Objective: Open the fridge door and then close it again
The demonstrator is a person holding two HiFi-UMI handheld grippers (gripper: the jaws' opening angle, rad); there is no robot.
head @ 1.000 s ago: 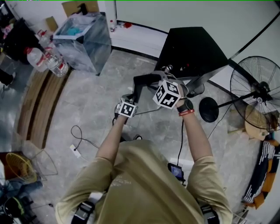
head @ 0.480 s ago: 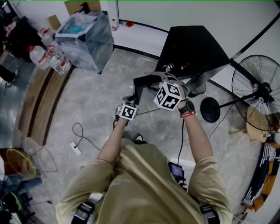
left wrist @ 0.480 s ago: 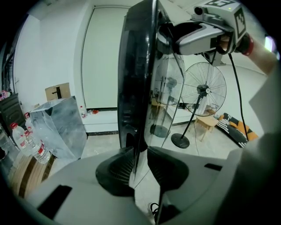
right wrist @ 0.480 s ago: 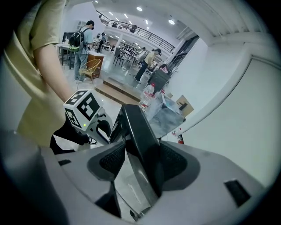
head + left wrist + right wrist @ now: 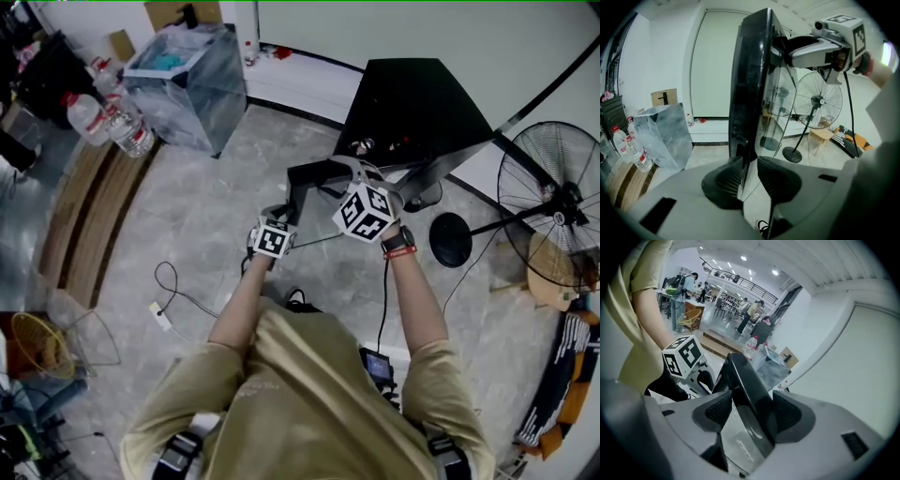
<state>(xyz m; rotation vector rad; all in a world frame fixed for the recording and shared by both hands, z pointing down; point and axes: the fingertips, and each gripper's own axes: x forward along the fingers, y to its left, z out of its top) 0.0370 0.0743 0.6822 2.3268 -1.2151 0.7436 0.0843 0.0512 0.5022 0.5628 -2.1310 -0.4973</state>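
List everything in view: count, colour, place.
fridge: one, black, by far wall
door: one, black, swung open
fan: one, black, right of fridge
bin: one, greyish clear, left of fridge
bottles: several, clear, red caps, beside bin
boxes: two, brown, behind bin
basket: one, yellow, floor lower left
power strip: one, white, floor left of person
left claw: one, grey, closed on door
right claw: one, grey, jaws just been opening, door between them

I see a tan short-sleeved T-shirt (image 5: 309, 394), black straps (image 5: 178, 455), and a black watch (image 5: 398, 241) with a red band. Left gripper (image 5: 750, 162) and right gripper (image 5: 752, 400): grey shells, black ribbed pads (image 5: 727, 180), black-and-white marker cubes (image 5: 365, 212), a thin black cable (image 5: 383, 309).
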